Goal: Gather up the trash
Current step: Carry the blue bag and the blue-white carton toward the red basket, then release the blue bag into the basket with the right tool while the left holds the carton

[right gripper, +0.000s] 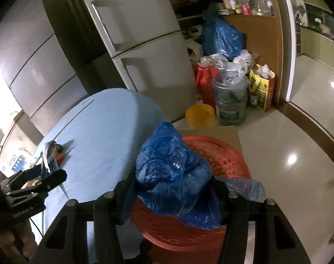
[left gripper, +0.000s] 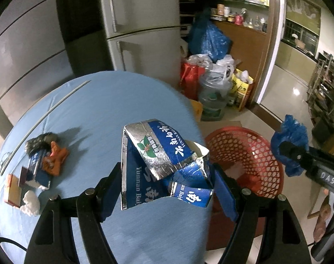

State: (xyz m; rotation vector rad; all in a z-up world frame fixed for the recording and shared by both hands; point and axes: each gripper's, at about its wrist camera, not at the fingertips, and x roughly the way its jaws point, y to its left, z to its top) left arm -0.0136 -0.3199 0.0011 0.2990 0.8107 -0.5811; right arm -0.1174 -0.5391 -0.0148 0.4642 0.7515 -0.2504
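Observation:
My left gripper (left gripper: 167, 187) is shut on a crumpled blue and silver carton (left gripper: 162, 160) and holds it above the right edge of the blue table (left gripper: 96, 114). My right gripper (right gripper: 173, 195) is shut on a blue plastic bag (right gripper: 171, 167) and holds it over the red mesh basket (right gripper: 221, 154) on the floor. The right gripper with the bag (left gripper: 292, 140) also shows in the left wrist view, above the basket (left gripper: 250, 154). More trash (left gripper: 41, 158) lies at the table's left side: wrappers, an orange piece, small boxes and a white wad.
Two fridges (left gripper: 140, 22) stand behind the table. Bags, a large water jug (left gripper: 213, 96) and a yellow bucket (right gripper: 199, 114) crowd the floor beside the fridge. Cardboard (right gripper: 210, 132) lies under the basket. A thin rod (left gripper: 48, 110) lies on the table.

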